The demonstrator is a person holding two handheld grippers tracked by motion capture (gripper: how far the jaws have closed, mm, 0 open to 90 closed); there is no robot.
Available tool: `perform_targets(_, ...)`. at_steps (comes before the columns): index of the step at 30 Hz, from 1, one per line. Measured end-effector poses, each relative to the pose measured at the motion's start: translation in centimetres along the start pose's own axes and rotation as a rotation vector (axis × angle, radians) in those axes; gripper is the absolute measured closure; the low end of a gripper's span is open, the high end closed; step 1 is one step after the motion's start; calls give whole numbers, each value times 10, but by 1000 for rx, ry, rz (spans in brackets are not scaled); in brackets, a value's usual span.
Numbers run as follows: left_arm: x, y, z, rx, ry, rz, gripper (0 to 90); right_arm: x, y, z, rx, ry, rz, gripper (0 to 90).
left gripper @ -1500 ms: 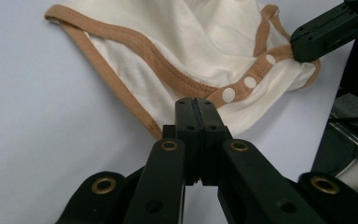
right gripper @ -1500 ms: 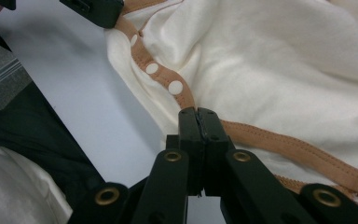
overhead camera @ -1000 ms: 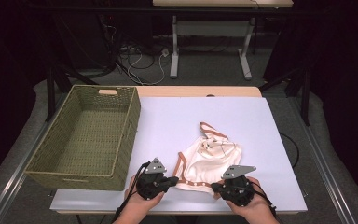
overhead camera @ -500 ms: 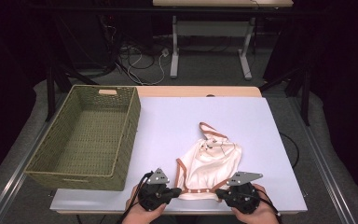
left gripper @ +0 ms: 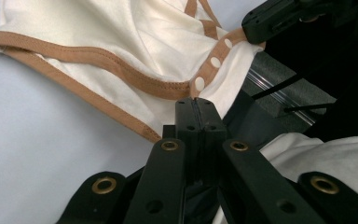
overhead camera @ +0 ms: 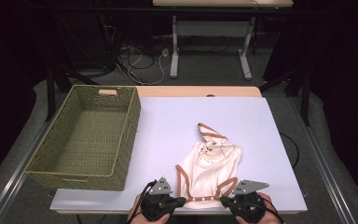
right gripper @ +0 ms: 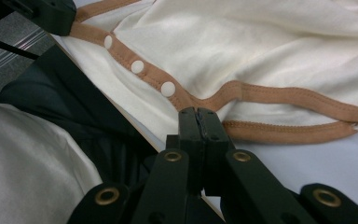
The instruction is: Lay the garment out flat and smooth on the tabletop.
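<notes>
Holding the bodysuit (overhead camera: 209,170) by its snap hem at the table's (overhead camera: 168,126) 6 o'clock edge, keep both pinches level and pull evenly. Left gripper (left gripper: 196,100) and right gripper (right gripper: 197,112) are clamped on its hem. The gripper views show snaps (right gripper: 137,66); the high view shows the basket (overhead camera: 86,135) at 9 o'clock.

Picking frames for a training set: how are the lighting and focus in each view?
High view: table evenly lit, surroundings dark, bodysuit slightly soft. Left gripper view: cloth trim sharp, soft shadows, near jaws slightly blurred. Right gripper view: snaps crisp, cream cloth bright but not blown out, no glare.
</notes>
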State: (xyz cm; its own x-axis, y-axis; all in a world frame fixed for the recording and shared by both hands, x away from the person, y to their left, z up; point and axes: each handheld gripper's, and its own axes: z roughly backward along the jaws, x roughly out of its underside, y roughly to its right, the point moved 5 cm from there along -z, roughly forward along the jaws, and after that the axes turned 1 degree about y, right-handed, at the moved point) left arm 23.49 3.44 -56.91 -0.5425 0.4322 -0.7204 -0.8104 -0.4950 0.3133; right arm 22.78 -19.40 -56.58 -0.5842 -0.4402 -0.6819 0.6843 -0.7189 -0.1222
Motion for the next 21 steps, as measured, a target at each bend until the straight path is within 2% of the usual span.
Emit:
perform_targets(5, 5, -7, -6, -7, -22, 0, 900, 5, 1, -7, -5, -9, 0, 898)
perform_targets(11, 9, -10, -7, 11, -46, 7, 900, 8, 0, -10, -38, -11, -16, 897)
perform_targets(16, 12, -8, -10, 15, -47, 11, 900, 10, 0, -11, -44, -32, -11, 897)
perform_targets(18, 12, -8, -10, 16, -63, 2, 900, 10, -1, -11, -50, -36, -15, 897)
perform_targets(21, 12, -9, -11, 10, -51, 14, 898, 11, 0, -13, -56, -35, -12, 885)
